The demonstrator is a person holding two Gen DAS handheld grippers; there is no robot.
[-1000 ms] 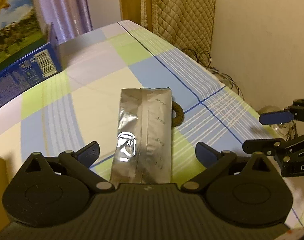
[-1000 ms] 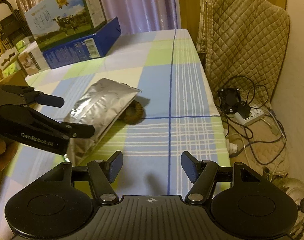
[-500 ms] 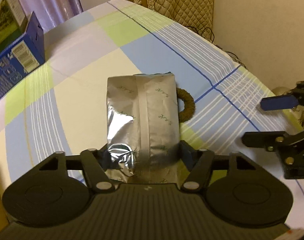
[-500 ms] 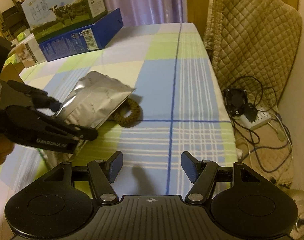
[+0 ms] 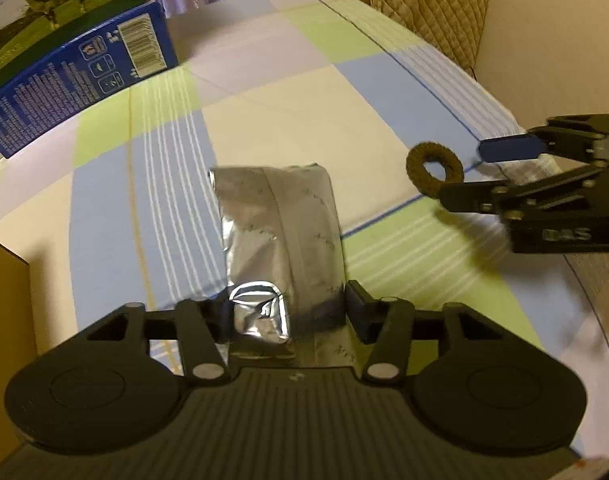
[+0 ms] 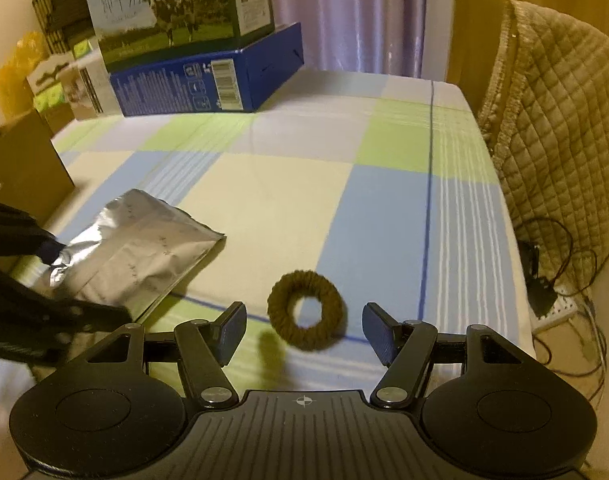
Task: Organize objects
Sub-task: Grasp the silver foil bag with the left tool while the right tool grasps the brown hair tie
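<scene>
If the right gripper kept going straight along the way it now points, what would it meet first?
Most likely the brown hair tie, which lies on the checked tablecloth just ahead, between the open fingers of the right gripper. Depth is unclear, so the fingertips might reach the cloth beside it first.

Not much I can actually read from here. The green milk carton (image 6: 176,4) with the cows has big Chinese characters, looks like 纯牛奶. The blue box (image 6: 208,80) under it shows a barcode and tiny print, too small to read.
</scene>
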